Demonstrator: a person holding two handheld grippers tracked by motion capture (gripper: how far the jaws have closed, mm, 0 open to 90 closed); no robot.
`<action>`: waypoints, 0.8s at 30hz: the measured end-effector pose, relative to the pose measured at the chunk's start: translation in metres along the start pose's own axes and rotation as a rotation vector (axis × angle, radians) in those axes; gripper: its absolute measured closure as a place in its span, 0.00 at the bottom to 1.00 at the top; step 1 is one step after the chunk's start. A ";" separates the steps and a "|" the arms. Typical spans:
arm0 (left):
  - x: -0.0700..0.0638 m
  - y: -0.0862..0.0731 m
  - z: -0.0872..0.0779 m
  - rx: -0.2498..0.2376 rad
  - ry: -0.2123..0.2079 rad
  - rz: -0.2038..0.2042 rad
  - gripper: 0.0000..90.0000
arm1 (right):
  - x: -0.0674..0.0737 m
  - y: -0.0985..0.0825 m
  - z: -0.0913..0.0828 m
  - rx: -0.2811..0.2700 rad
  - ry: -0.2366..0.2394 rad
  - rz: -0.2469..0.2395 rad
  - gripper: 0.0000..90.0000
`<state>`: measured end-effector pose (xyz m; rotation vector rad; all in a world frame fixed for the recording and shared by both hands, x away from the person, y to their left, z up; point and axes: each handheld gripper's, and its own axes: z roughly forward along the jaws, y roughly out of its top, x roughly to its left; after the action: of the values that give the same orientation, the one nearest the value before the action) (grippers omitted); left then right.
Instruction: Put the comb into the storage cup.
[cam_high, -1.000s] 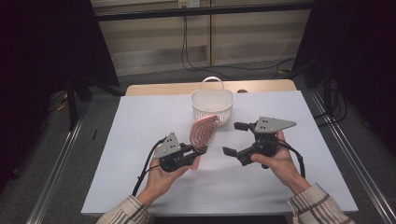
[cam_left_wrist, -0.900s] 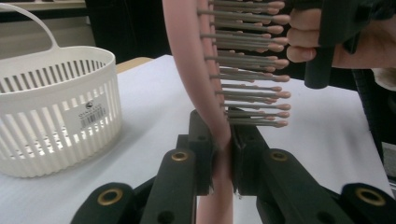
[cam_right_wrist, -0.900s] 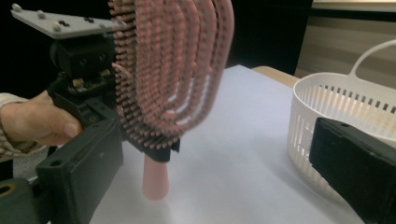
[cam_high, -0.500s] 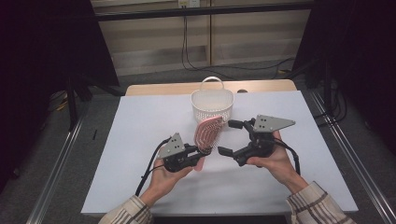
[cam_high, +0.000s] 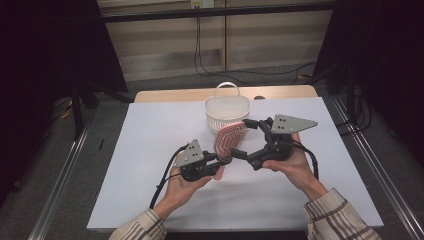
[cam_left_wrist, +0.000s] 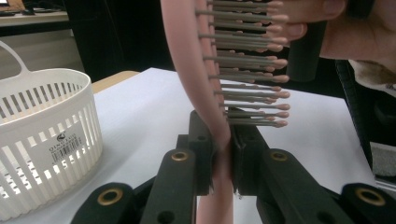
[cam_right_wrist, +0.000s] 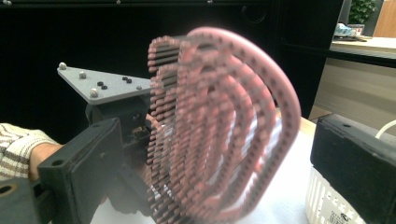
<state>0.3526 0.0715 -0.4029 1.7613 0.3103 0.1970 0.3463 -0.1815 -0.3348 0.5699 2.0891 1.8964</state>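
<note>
Hairbrush, near the basket, is pinched by the left gripper. Right gripper waits wide open around it; it should squeeze next.

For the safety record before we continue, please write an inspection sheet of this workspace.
Surface: white table sheet, flat, on a wooden table.
Job's things: pink hairbrush held upright above the sheet; white slotted basket behind it, standing upright.
Clutter: nothing seen.
Grippers: left hand-held gripper shut on the brush handle; right hand-held gripper open, its jaws on either side of the brush head, not pressing.
Cables: black cable trails from the left gripper; wall cables hang behind.
Surroundings: metal rails, dark frames, grey floor.
</note>
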 end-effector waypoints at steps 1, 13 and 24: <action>0.000 0.000 0.000 0.002 -0.004 0.000 0.90 | 0.000 -0.001 0.001 -0.007 0.004 0.005 0.03; -0.004 -0.001 0.006 -0.003 -0.063 -0.011 0.90 | -0.005 -0.005 0.005 0.008 0.050 0.023 0.11; -0.005 -0.002 0.006 -0.005 -0.082 -0.014 0.90 | -0.007 -0.004 0.003 -0.007 0.107 0.020 0.32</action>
<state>0.3491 0.0643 -0.4063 1.7564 0.2620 0.1153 0.3532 -0.1817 -0.3396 0.5003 2.1493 1.9856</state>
